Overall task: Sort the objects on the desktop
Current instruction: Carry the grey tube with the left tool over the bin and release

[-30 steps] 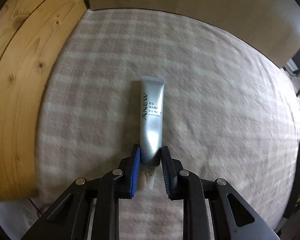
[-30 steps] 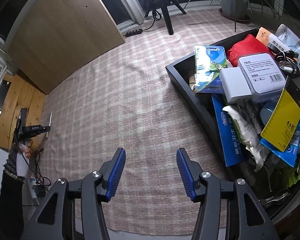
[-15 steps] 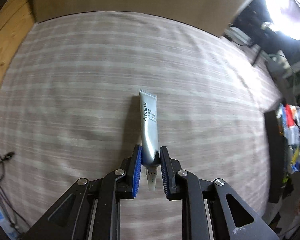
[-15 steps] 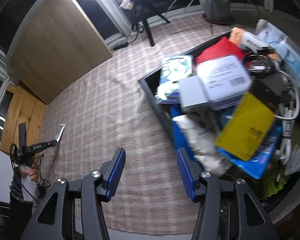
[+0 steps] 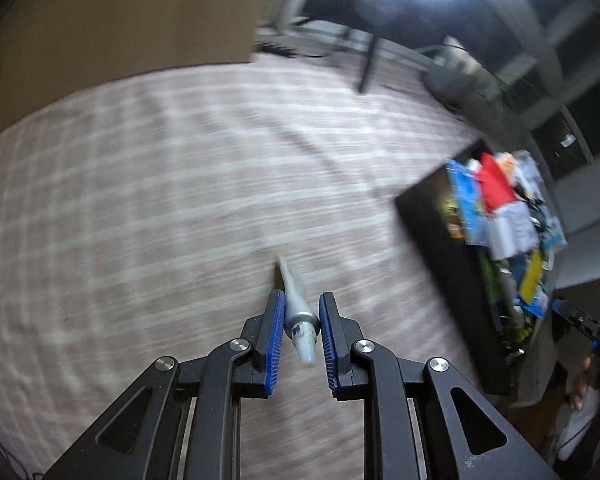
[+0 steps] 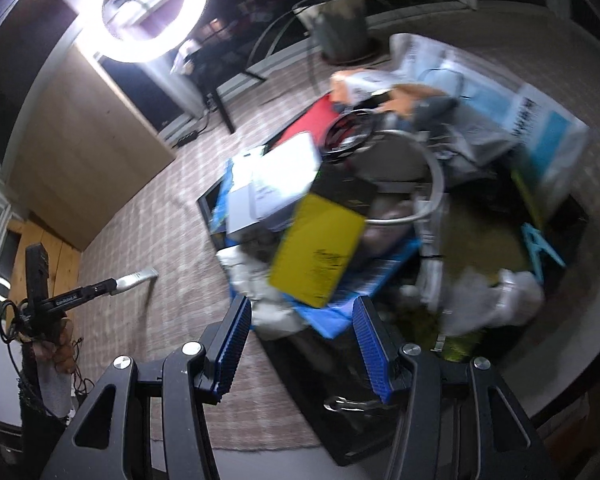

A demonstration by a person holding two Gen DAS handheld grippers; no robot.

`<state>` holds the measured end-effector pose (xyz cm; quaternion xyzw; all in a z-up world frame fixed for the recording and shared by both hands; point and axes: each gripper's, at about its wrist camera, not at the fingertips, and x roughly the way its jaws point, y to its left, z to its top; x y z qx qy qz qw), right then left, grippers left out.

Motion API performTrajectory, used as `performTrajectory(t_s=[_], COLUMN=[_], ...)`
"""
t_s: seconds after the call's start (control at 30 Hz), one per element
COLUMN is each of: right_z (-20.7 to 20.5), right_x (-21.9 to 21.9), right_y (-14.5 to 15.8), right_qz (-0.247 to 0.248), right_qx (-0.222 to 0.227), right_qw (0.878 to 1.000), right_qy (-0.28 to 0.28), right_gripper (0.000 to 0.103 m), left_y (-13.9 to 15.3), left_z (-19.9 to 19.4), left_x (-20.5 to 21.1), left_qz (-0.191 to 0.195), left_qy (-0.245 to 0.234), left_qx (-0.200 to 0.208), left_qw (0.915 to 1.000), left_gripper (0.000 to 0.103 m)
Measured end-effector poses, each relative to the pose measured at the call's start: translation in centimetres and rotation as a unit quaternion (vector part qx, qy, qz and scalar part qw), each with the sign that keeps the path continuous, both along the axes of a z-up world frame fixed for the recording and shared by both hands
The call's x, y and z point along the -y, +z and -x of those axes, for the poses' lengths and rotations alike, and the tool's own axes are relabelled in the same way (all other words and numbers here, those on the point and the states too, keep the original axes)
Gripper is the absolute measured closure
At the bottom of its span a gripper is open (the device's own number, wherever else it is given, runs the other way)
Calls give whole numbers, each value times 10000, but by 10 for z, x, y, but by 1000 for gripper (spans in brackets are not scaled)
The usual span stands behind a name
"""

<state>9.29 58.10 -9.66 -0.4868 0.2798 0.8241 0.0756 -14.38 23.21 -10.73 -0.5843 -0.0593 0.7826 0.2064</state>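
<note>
My left gripper (image 5: 299, 312) is shut on a silver cream tube (image 5: 295, 304), held by its cap end above the checked cloth; the tube now shows edge-on. The tube also shows in the right wrist view (image 6: 134, 279), held out by the left gripper (image 6: 100, 288) at the far left. My right gripper (image 6: 300, 320) is open and empty, over the near side of a black bin (image 6: 300, 384) heaped with packets, boxes and cables, with a yellow card (image 6: 320, 248) on top. The bin also shows at the right of the left wrist view (image 5: 432, 232).
A checked cloth (image 5: 140, 208) covers the table. A wooden panel (image 6: 88, 152) stands at the far edge, and wooden boards (image 6: 24, 264) lie at the left. A ring light (image 6: 148, 8) glares above. A potted plant (image 6: 340, 28) stands beyond the bin.
My left gripper has swung right with the tube, which has turned edge-on; the bin has come into its view. My right gripper has moved in over the bin, still open.
</note>
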Motion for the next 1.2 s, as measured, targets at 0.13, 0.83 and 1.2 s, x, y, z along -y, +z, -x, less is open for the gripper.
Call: performTrajectory(t_s=[0.13, 0.83, 1.2], right_z=[-17, -66, -88], right_x=[-21, -81, -101], right_y=[-1, -12, -11], right_qz=[42, 293, 269], right_qx=[-34, -186, -180], right_qw=[9998, 9963, 9944], right_qy=[-208, -790, -1007], right_gripper=[54, 54, 54], left_y=[14, 101, 83], left_z=[-3, -65, -119], left_x=[-44, -204, -313], left_qz=[-20, -213, -38], left_qy=[-415, -2498, -3822], left_qx=[-136, -394, -50], left_qw=[9990, 9673, 9241], left_gripper=[84, 84, 84])
